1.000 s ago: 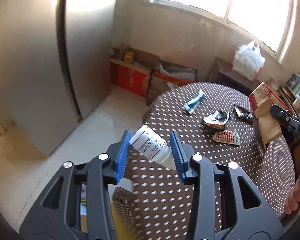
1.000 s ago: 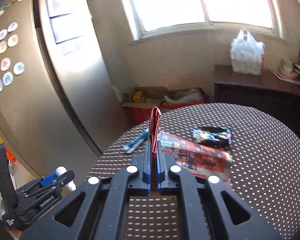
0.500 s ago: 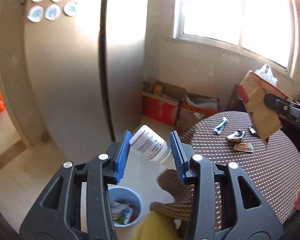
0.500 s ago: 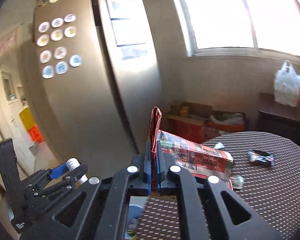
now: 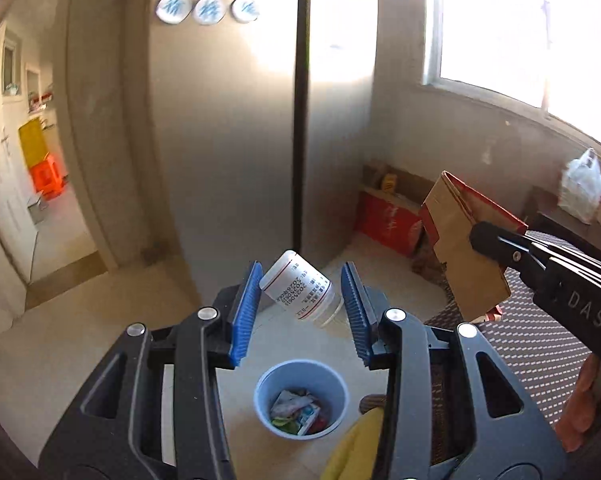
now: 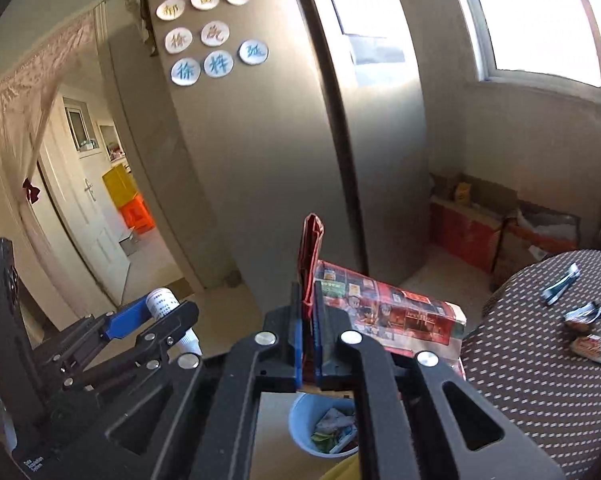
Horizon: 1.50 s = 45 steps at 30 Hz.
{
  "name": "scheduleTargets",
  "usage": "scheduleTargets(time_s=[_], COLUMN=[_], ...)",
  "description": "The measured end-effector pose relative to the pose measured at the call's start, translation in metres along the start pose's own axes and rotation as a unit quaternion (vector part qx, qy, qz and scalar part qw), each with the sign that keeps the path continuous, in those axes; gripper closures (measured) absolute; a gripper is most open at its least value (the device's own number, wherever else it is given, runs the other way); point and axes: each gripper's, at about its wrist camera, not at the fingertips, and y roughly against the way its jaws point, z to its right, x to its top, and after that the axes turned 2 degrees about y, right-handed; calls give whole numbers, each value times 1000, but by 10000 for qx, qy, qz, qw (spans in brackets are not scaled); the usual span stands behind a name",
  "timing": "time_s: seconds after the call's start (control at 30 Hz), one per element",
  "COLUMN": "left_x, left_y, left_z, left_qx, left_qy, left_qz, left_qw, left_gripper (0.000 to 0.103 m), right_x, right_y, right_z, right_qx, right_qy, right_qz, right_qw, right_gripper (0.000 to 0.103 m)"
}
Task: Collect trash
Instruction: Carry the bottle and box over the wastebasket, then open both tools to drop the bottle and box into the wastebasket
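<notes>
My left gripper [image 5: 300, 312] is shut on a small white pill bottle [image 5: 298, 294] with a red-lined label, held tilted above the floor. Below it stands a pale blue trash bin [image 5: 300, 396] with several wrappers inside. My right gripper [image 6: 309, 320] is shut on the flap of a flattened red printed carton [image 6: 388, 312], which hangs over the bin [image 6: 300, 412]. The left wrist view shows that carton [image 5: 460, 240] at the right, brown side facing, gripped by the right gripper [image 5: 484, 236]. The left gripper with the bottle [image 6: 162, 302] appears at lower left of the right wrist view.
A tall steel fridge [image 5: 228, 140] stands straight ahead, a doorway [image 5: 32, 184] at left. Cardboard boxes [image 5: 388, 216] sit under the window. The dotted brown table [image 6: 548, 356] at right carries several wrappers [image 6: 580, 316]. A white plastic bag [image 5: 582, 186] sits on a dark cabinet.
Both grippers swung left off the table, carrying the bottle and the carton. The blue bin has come into view beneath them, and the table has slid to the right edge.
</notes>
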Motion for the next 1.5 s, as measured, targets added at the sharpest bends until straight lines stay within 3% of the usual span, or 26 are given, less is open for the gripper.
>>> scheduleTargets(time_s=[0.27,0.33,0.37,0.4,0.6,0.93,1.0,1.07,1.1,1.5], left_x=[-22,-26,-28,-30,-43,-50,-51,-53,-53,-51], left_y=[-49,-60,-68,-74,-94,-79,-75,-70,-68,-66], left_z=[-21,-19,-17,-17,-22,-40,-48,-57,-60,-69], left_qx=[120,133,161,232,279,549,618,674,684,670], left_qy=[175,123,35,9,159,385,463,555,577,680], left_qz=[-677,-745,-760,-771,-1103,-1121,-1116,-1096,-1091,-1062], left_qw=[9975,9971,9970,9968,9934,9914,9907,9901,9900,9898], left_gripper=[61,43,20,17,18,17,17,17,17,17], right_x=[-15,-19,-20,-21,-28,-40,-39,-39,-39,-49], right_y=[-45,-51,-54,-57,-68,-98,-103,-108,-111,-111], right_z=[-8,-4,-2,0,7,-12,-17,-18,-18,-17], right_qx=[17,-29,-47,-87,-184,20,230,254,178,180], right_qy=[-47,-100,-125,-152,-197,-156,-166,-186,-198,-112], right_qz=[-480,-556,-586,-614,-766,-1110,-1106,-1116,-1121,-1290], right_qw=[9988,9984,9982,9980,9967,9937,9935,9933,9933,9914], right_gripper=[98,98,98,98,98,97,87,63,60,60])
